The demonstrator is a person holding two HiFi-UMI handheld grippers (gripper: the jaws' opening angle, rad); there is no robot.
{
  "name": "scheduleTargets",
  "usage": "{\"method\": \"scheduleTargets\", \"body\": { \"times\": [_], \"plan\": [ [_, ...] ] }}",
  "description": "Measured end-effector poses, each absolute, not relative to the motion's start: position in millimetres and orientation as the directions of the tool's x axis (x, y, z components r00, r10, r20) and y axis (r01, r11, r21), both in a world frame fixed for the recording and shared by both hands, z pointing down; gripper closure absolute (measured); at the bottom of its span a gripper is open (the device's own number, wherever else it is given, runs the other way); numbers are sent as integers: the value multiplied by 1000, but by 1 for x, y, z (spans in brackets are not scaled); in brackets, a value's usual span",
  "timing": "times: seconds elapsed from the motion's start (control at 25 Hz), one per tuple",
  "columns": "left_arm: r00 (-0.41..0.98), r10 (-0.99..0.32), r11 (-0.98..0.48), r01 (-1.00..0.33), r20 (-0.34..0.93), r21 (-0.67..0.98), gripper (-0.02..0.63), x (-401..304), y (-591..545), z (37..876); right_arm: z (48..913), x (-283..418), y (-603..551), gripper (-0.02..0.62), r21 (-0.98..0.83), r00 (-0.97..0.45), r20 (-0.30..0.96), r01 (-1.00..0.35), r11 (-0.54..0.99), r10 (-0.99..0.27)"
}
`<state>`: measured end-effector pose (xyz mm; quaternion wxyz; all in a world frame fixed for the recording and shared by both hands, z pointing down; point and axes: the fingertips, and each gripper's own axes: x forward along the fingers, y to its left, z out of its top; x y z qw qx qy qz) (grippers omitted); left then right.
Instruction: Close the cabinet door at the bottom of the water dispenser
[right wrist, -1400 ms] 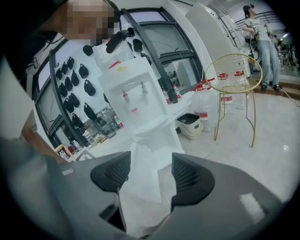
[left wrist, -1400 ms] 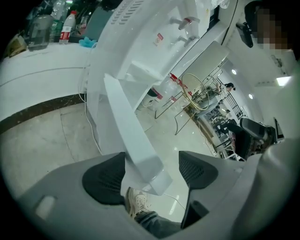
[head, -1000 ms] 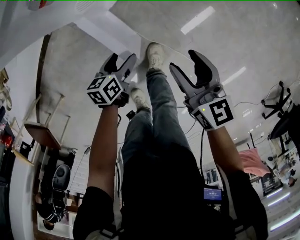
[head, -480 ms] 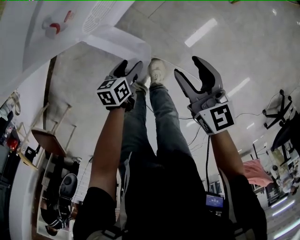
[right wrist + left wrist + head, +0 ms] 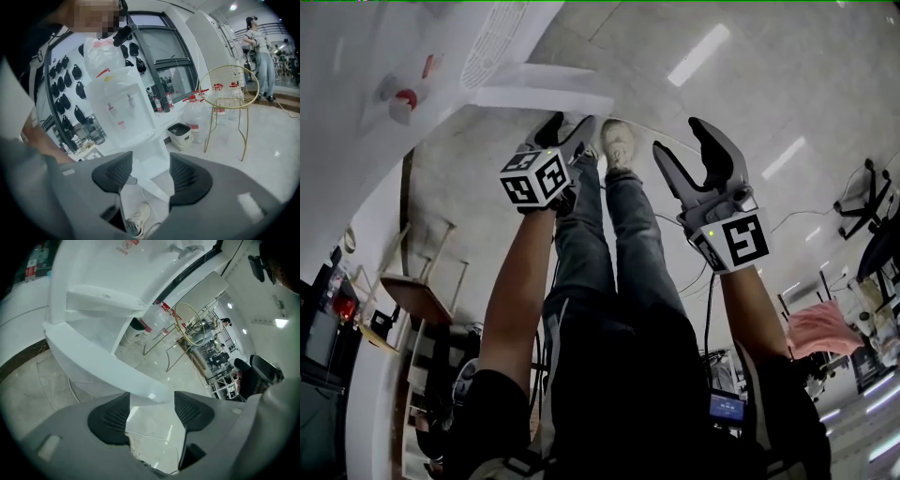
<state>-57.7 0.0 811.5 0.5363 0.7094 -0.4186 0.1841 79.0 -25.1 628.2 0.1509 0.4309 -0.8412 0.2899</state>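
Left gripper view: cabinet door (image 5: 103, 366) just ahead of parted-jaw left hand-held gripper (image 5: 151, 400).

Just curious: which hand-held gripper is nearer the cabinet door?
The left hand-held gripper: empty jaws, just narrowed, right at the cabinet door; the right hand-held gripper is farther off.

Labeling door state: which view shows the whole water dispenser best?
Right gripper view: the water dispenser stands whole, top to open cabinet door. Left gripper view is too close, only its drip tray and door. Head view catches just a slice with a red tap at upper left.
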Motion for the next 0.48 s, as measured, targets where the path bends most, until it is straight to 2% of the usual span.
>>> {"method": "scheduleTargets", "body": {
  "times": [0.48],
  "plan": [
    [637, -350, -198, -767, 686, 611, 273, -40, -47, 808, 618, 86, -46, 350, -331, -477, 501, -876, 349, -722]
  ]
}}
